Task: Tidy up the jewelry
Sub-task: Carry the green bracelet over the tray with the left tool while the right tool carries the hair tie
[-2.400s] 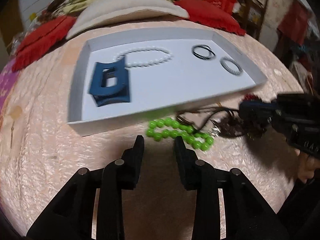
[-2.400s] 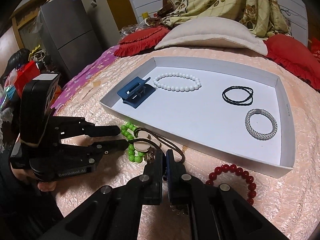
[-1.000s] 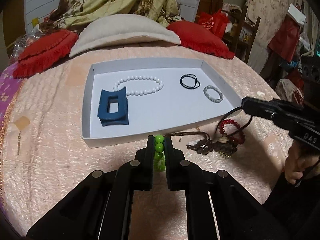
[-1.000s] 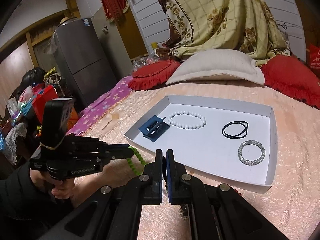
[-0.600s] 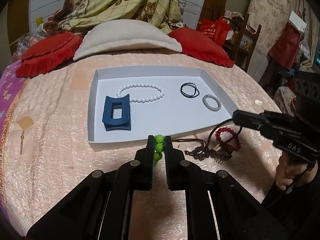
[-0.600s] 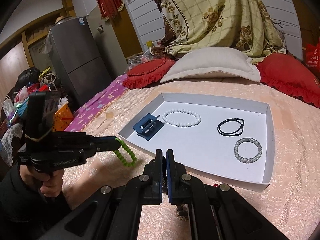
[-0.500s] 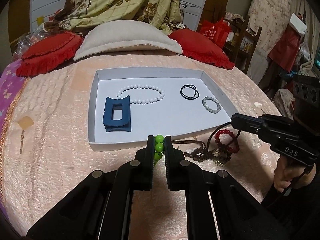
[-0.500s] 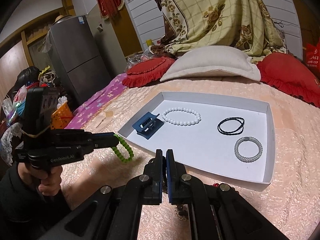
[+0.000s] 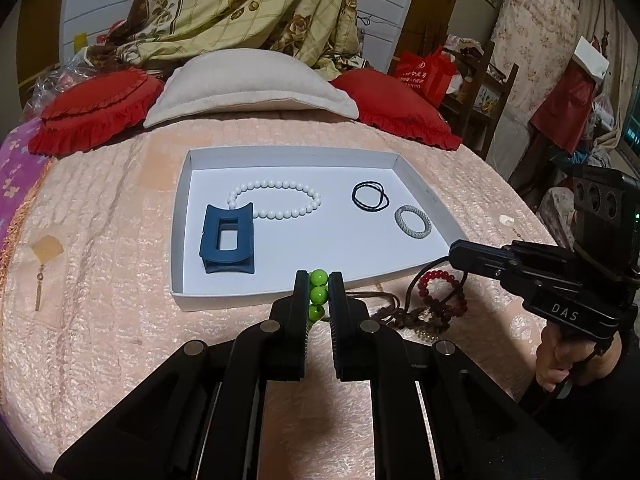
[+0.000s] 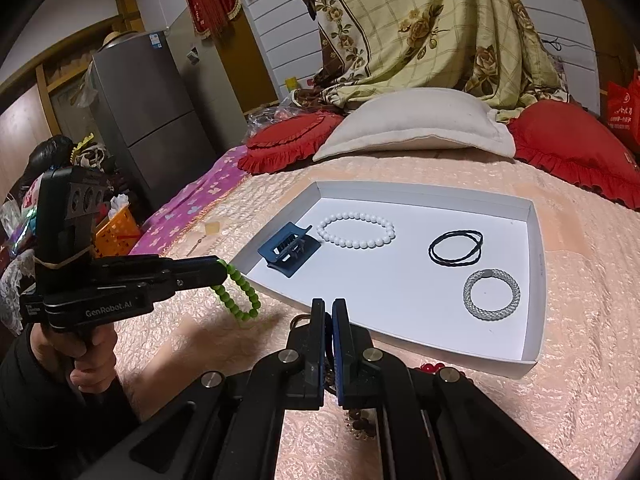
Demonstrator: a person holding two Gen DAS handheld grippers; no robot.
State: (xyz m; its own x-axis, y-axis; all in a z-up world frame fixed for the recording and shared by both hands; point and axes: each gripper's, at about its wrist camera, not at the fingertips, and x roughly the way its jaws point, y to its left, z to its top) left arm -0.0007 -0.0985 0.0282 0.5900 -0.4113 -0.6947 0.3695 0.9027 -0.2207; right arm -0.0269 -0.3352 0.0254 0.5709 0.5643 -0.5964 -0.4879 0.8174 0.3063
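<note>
The left gripper (image 9: 319, 280) pinches a green bead bracelet (image 10: 237, 295), dangling above the bed short of the white cardboard tray (image 9: 181, 240). The right gripper (image 10: 328, 322) is closed on a dark cord necklace (image 9: 416, 314). The swinging loop could snag the tray's near wall.

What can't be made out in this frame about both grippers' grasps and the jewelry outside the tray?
- Right wrist view: the right gripper has its jaws nearly together; its own fingers hide whatever sits between them.
- Left wrist view: most of the green bead bracelet is hidden behind the left gripper.
- Both views: the brown cord necklace tangles with the dark red bead bracelet; pendant details too small, partly blocked.
</note>
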